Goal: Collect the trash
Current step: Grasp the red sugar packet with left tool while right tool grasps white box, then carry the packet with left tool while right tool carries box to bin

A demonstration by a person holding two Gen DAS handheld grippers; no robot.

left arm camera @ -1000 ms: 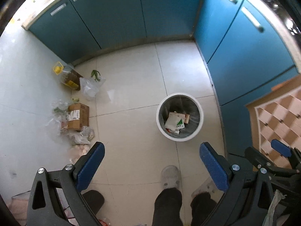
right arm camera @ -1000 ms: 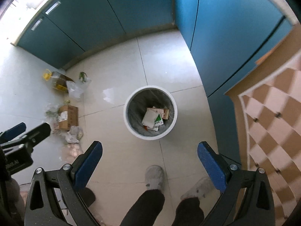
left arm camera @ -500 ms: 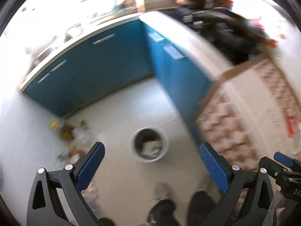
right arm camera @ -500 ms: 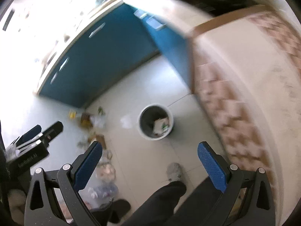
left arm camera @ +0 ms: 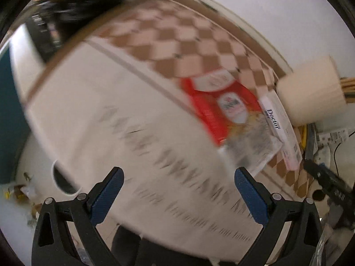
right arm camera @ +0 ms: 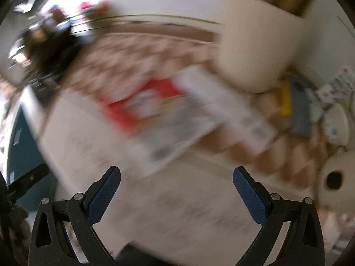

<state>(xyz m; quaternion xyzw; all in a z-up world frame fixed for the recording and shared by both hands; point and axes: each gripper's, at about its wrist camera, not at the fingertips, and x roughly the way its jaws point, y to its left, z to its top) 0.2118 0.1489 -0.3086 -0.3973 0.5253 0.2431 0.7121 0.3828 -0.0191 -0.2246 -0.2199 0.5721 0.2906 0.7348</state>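
Both views are blurred by motion. My left gripper [left arm camera: 179, 188] is open and empty above a table with a cream and brown-checked cloth [left arm camera: 177, 35]. A red and white packet [left arm camera: 224, 104] and a white box marked "Doctor" [left arm camera: 281, 128] lie on the cloth ahead to the right. The white trash bin's [left arm camera: 55, 179] rim and scattered floor trash [left arm camera: 20, 190] show at lower left. My right gripper [right arm camera: 177, 186] is open and empty over the same cloth, with the red packet [right arm camera: 146, 104] and the white box [right arm camera: 235, 113] ahead of it.
A cream cylindrical container [left arm camera: 310, 90] stands at the table's right; it also shows in the right view [right arm camera: 255, 44]. Yellow and grey items [right arm camera: 295, 106] and a paper roll [right arm camera: 335, 177] lie at right. Blue cabinets [right arm camera: 22, 155] are at left. The right gripper's tip [left arm camera: 326, 177] shows at right.
Both grippers have swung up and to the right, from looking down at the floor and trash bin to facing the tabletop. The jaws stay open and empty.
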